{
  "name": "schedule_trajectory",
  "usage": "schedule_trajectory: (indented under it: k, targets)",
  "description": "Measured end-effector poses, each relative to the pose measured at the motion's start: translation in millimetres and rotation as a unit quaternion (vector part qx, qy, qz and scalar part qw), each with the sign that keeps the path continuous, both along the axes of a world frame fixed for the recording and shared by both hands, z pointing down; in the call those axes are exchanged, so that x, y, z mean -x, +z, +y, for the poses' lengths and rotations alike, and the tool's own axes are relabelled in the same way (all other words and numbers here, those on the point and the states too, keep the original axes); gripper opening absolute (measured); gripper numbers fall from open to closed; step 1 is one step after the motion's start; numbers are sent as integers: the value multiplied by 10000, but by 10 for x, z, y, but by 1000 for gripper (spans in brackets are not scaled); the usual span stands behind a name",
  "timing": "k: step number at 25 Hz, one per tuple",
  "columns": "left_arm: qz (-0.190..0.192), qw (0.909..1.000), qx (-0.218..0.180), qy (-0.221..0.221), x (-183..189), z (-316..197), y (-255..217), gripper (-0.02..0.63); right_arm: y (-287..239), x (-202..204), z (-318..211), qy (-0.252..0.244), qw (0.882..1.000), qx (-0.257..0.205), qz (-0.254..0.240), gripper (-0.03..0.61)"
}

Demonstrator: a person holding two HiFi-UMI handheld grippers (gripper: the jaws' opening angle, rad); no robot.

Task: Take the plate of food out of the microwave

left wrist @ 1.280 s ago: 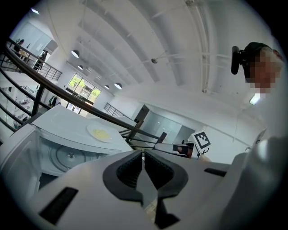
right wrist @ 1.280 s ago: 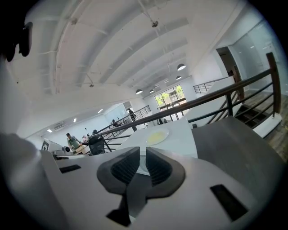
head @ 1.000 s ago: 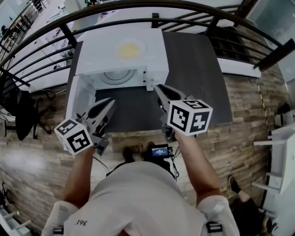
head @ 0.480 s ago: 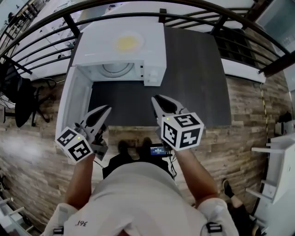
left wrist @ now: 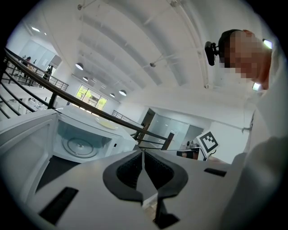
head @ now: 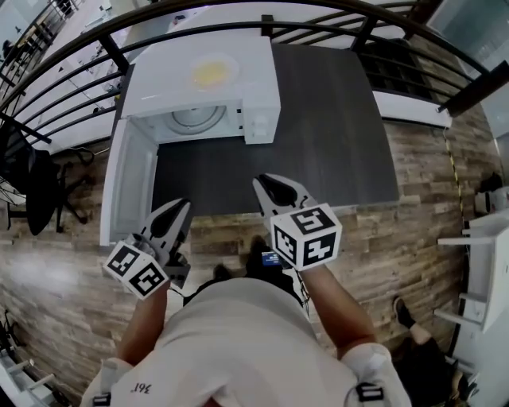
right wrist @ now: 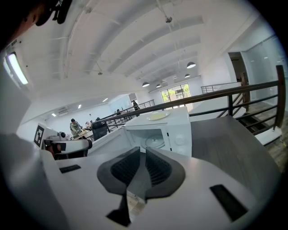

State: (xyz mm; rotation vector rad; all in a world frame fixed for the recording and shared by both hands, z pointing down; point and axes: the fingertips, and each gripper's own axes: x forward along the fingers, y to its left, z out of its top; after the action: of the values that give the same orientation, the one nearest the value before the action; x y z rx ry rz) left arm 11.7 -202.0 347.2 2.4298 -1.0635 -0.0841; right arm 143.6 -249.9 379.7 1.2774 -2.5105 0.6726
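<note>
A white microwave (head: 199, 91) stands at the back left of a dark table (head: 334, 135), its door (head: 127, 187) swung open to the left. Inside it only the glass turntable (head: 195, 119) shows. A white plate with yellow food (head: 211, 73) rests on top of the microwave, also seen as a plate (right wrist: 158, 116) in the right gripper view and a plate (left wrist: 105, 122) in the left gripper view. My left gripper (head: 181, 205) and right gripper (head: 262, 181) hover at the table's near edge, well short of the microwave, both shut and holding nothing.
A black metal railing (head: 334, 20) curves behind the table. The floor (head: 429, 230) around it is wood plank. A dark chair (head: 36, 191) stands at the left and a white shelf unit (head: 485, 262) at the right. People sit at desks (right wrist: 74, 128) far off.
Both grippers have drawn back from the microwave's opening toward the table's near edge. Both stayed shut. The plate on top and the open door have not moved.
</note>
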Motion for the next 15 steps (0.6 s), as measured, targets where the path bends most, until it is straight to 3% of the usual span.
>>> schedule_trajectory:
  k: [3,8,15]
  targets:
    - [-52,9999,24,105,101,145,22,20,-19,131,120,108,9999,-34,9,2]
    - [-176,9998,-25,79,333,421,39,20,0,392,456,159,9998,-24,126,2]
    - [-66,9990,40,451,444,683,141,20,100,490,780,405,9989,-19,246,2]
